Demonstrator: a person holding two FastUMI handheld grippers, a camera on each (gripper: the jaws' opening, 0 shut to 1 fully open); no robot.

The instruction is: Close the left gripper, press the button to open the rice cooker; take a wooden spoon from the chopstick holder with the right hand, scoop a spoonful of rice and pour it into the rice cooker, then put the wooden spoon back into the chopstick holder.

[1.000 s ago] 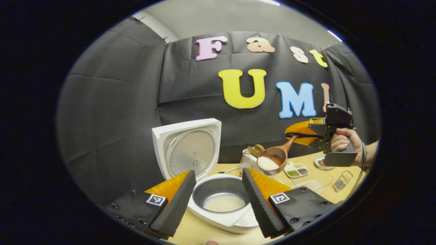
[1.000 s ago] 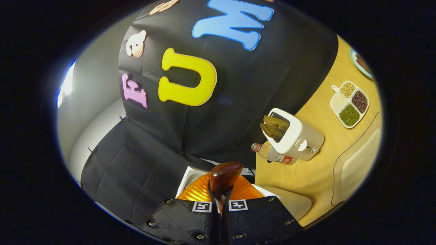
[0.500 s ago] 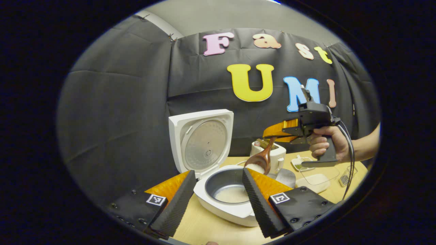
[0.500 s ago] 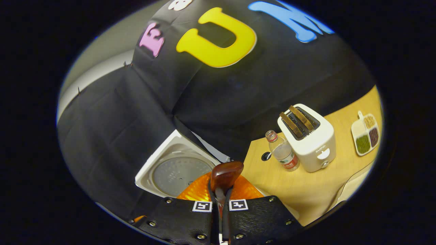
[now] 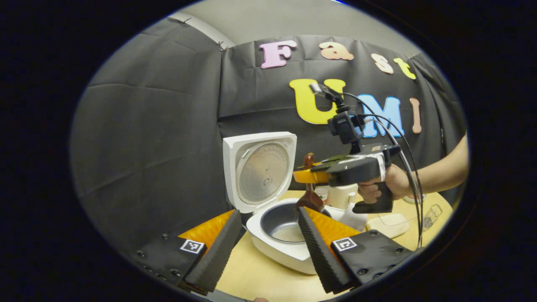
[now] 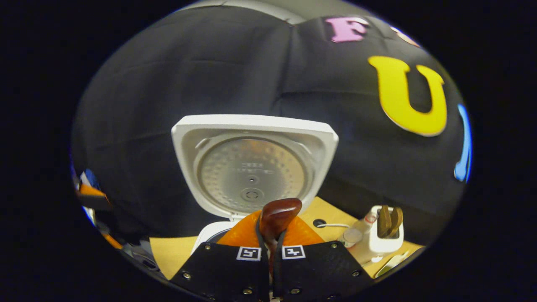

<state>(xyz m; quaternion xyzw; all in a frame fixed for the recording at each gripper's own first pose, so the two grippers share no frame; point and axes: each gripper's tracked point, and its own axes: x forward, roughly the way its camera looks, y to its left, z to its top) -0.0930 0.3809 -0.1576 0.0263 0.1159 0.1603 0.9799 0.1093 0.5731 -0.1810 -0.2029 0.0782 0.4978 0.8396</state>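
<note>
1. The right gripper [image 6: 270, 251] has its jaws clenched on the handle of the wooden spoon [image 5: 309, 197]. In the right gripper view the dark handle end pokes up between the two marker plates; in the left gripper view the spoon hangs nearly upright, bowl down at the far rim of the rice cooker [image 5: 289, 235].
2. The left gripper [image 5: 266, 245] is released, its jaws spread wide with nothing between them, hovering near the cooker's front.
3. The cooker's lid [image 6: 251, 163] stands open, and a little rice lies in the inner pot.
4. Risks, as I judge them: the spoon bowl sits close to the rim, so grains could fall onto the surface [image 5: 260, 277] instead of the pot. A narrow pinch on a smooth handle may let the spoon twist. The raised lid is close behind and could be knocked.
5. Against a second ago: the spoon was then level, carrying a heap of rice to the right of the cooker; now it is tipped steeply over the pot. The right gripper has swung round to face the lid, and the toaster [image 6: 379, 241] has slid to the edge of its view.
</note>
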